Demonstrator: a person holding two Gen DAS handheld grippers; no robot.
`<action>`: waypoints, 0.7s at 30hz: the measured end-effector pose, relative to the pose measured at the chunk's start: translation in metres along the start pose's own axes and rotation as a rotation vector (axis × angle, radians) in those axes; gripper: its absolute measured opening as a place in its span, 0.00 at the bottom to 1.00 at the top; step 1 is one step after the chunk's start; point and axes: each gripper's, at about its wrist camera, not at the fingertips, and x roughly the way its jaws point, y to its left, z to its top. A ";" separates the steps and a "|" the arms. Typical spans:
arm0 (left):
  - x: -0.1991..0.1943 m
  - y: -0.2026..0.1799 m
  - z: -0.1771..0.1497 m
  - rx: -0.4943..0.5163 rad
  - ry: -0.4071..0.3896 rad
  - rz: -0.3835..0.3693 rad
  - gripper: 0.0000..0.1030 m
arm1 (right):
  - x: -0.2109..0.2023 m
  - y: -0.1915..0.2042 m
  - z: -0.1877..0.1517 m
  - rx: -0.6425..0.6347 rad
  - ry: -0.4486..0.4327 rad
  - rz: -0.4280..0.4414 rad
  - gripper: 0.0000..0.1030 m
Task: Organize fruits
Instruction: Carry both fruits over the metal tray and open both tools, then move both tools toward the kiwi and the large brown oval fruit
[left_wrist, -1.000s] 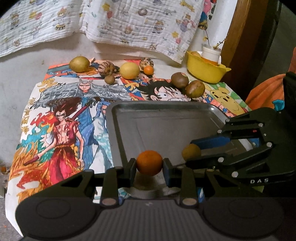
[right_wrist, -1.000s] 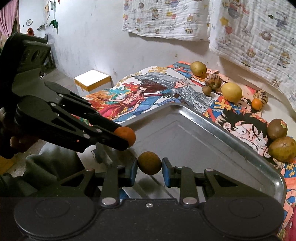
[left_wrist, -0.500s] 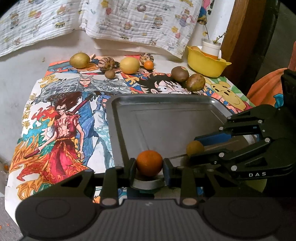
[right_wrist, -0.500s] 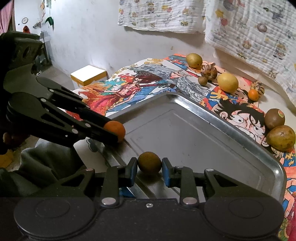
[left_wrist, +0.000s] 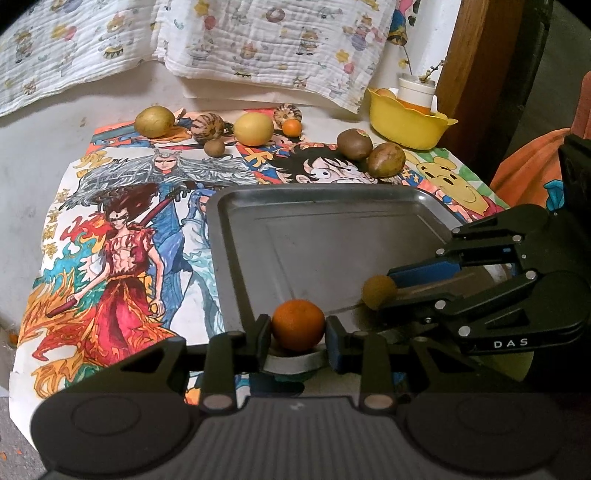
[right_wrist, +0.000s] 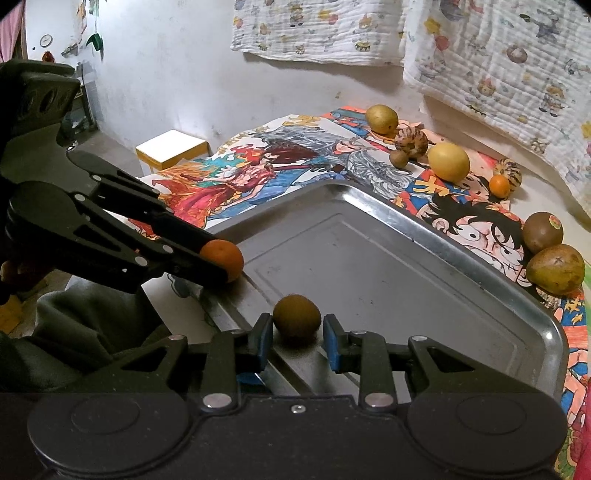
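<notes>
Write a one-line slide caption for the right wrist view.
Right gripper lowers a small brown fruit onto the metal tray.

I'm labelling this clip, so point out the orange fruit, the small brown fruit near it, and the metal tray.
orange (left_wrist: 298, 324), left wrist view, middle of its peel
brown fruit (right_wrist: 296, 316), right wrist view, middle of its skin
tray (left_wrist: 317, 190), left wrist view, far rim

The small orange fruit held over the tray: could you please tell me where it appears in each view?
Left wrist: small orange fruit low centre, between this camera's own fingers.
Right wrist: centre-left, at the other tool's tip.
Shared landmark: metal tray.
</notes>
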 end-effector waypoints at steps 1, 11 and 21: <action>0.000 0.000 0.000 0.001 0.000 0.001 0.36 | -0.001 0.000 -0.001 0.003 -0.001 0.000 0.31; -0.018 -0.007 -0.004 0.032 -0.015 -0.005 0.71 | -0.023 0.000 -0.007 0.085 -0.042 -0.011 0.59; -0.026 -0.011 -0.010 0.080 0.000 0.042 0.95 | -0.040 0.002 -0.018 0.154 -0.028 -0.080 0.84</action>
